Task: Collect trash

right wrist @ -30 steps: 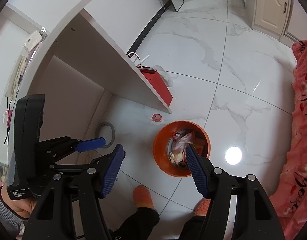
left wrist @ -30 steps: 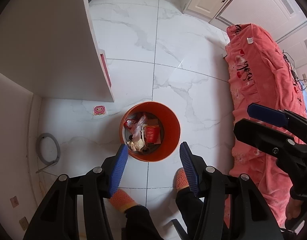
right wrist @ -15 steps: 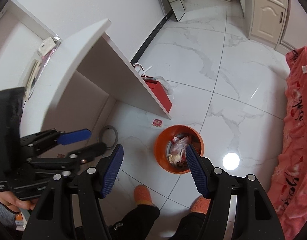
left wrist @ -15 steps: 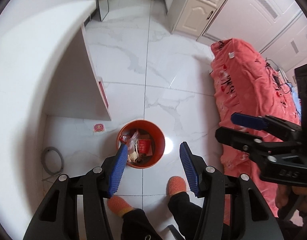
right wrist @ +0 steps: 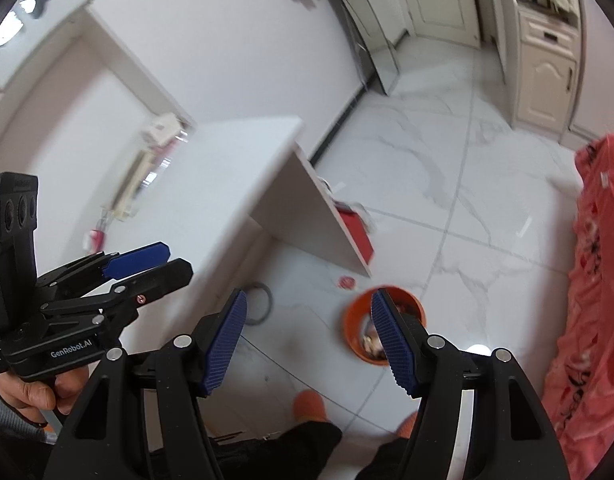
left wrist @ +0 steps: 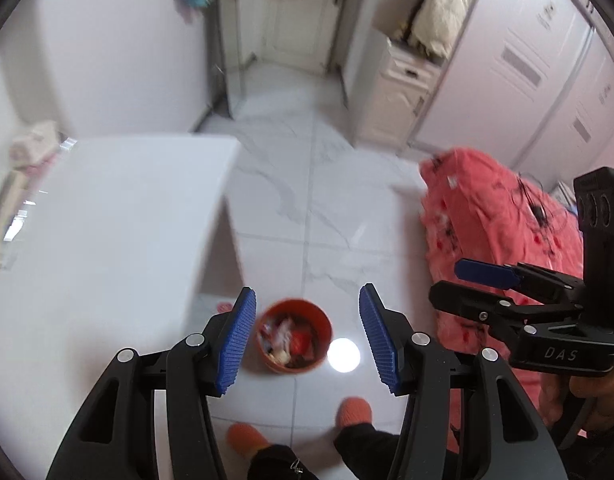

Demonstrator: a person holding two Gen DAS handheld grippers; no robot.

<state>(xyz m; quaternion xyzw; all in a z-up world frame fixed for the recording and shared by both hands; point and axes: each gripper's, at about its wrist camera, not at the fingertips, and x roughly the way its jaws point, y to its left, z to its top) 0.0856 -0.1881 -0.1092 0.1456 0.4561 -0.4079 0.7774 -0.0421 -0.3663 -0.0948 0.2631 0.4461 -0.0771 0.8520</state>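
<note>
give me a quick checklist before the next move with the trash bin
1. Left gripper empty: ok, jaws apart, nothing between them.
2. Right gripper empty: ok, jaws apart, nothing held.
3. Orange bin upright on the floor: ok, it stands by the desk, open side up.
4. Trash inside the bin: ok, wrappers and scraps show inside; how full, cannot tell.
5. Loose trash on the floor: not ok, a small pink scrap lies beside the bin.
6. Feet clear of the bin: ok, both orange slippers stand apart from it.
</note>
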